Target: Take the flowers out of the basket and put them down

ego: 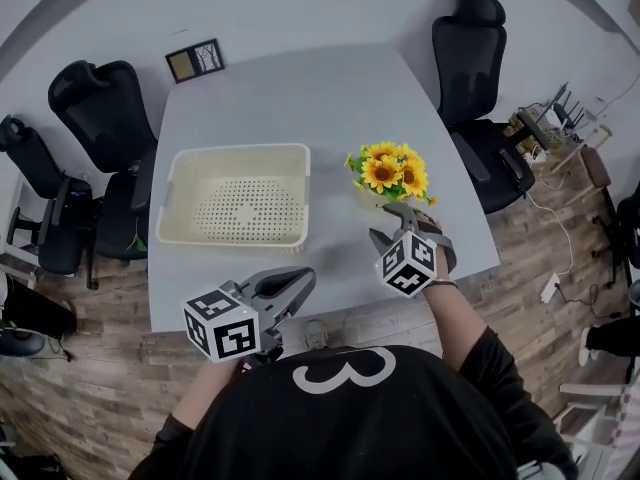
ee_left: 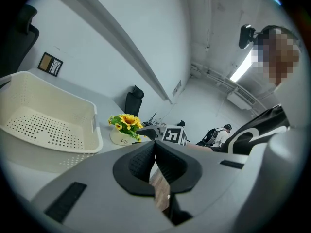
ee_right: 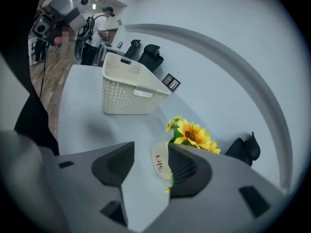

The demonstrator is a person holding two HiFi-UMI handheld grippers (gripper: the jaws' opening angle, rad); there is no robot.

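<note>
Head view: task looks done. Sunflowers (ego: pixel 390 171) in a small white pot (ego: pixel 366 196) stand upright on the tabletop (ego: pixel 300 98) near its right edge, well apart from the empty cream basket (ego: pixel 170 193). Right gripper (ego: pixel 392 220) is just beside the pot; left gripper (ego: pixel 300 283) is at the near edge.
Left gripper view: jaws together, nothing btwn.
Right gripper view: jaws wide, pot btwn them, apparently not squeezed. Yellow blooms, green leaves, red lettering on the pot.

Pale grey table (ego: pixel 300 98) carries a cream perforated basket (ego: pixel 238 151) left of centre, a white pot of sunflowers (ego: pixel 388 173) upright and well apart to its right near the edge, and a small dark-framed picture (ego: pixel 194 60) at the far-left corner.
</note>
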